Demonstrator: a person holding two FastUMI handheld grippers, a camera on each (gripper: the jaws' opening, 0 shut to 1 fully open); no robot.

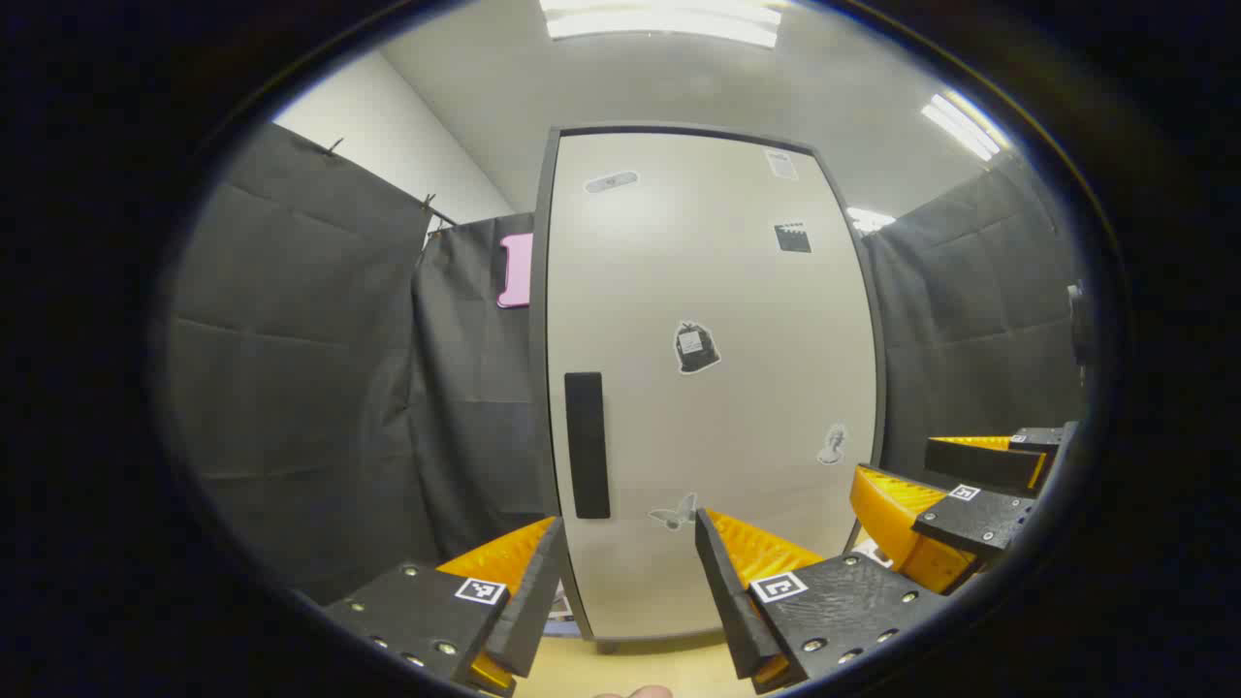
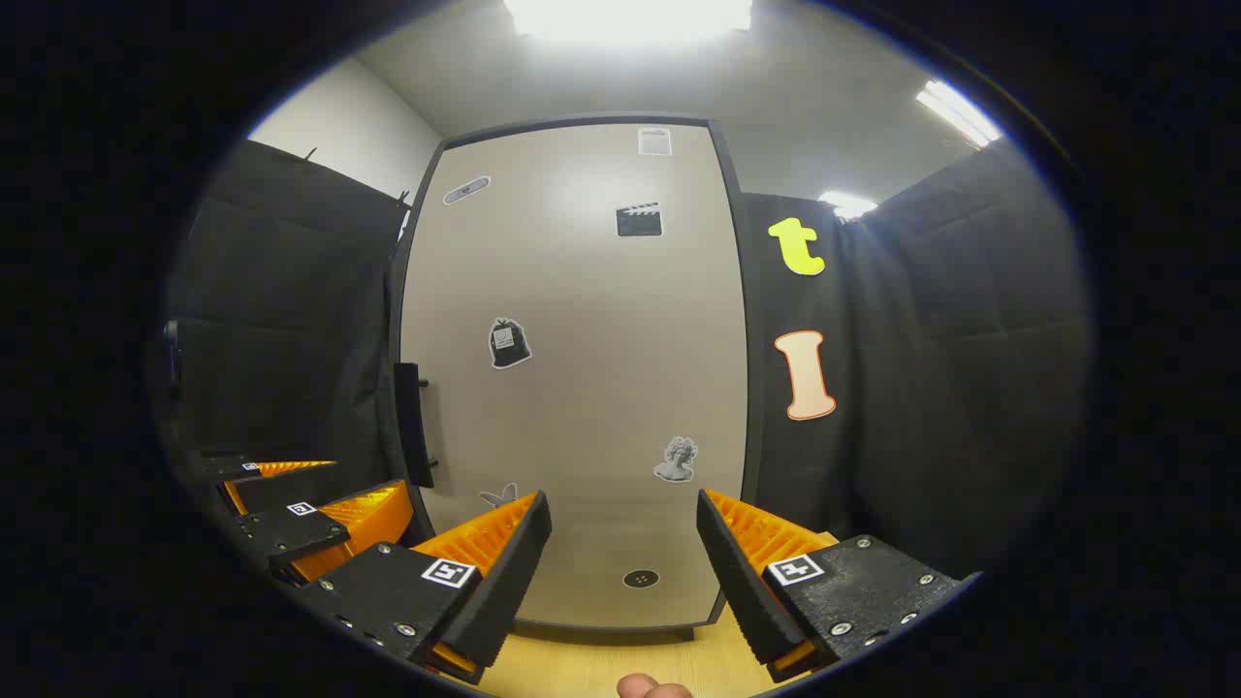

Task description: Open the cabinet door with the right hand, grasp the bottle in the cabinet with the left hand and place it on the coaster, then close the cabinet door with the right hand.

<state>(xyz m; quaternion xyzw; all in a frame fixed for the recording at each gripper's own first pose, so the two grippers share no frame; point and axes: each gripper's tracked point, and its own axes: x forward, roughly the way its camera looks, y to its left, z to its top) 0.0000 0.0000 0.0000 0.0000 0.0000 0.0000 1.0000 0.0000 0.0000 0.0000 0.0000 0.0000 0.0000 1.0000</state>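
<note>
A tall beige cabinet [image 1: 708, 388] stands shut in front of me, with small stickers on its door and a dark vertical handle [image 1: 588, 444] along its left side. My left gripper [image 1: 628, 591] is open just short of the door's lower part, with nothing between its fingers. At the right edge of the left gripper view the right gripper [image 1: 955, 504] shows. In the right gripper view the same cabinet door [image 2: 572, 388] faces me with its handle [image 2: 411, 425] at the left edge. My right gripper [image 2: 620, 572] is open and holds nothing. The left gripper [image 2: 310, 509] shows at lower left.
Black cloth walls hang on both sides of the cabinet. A strip of light wooden tabletop [image 2: 582, 669] shows below the cabinet's base. Ceiling lights glare overhead.
</note>
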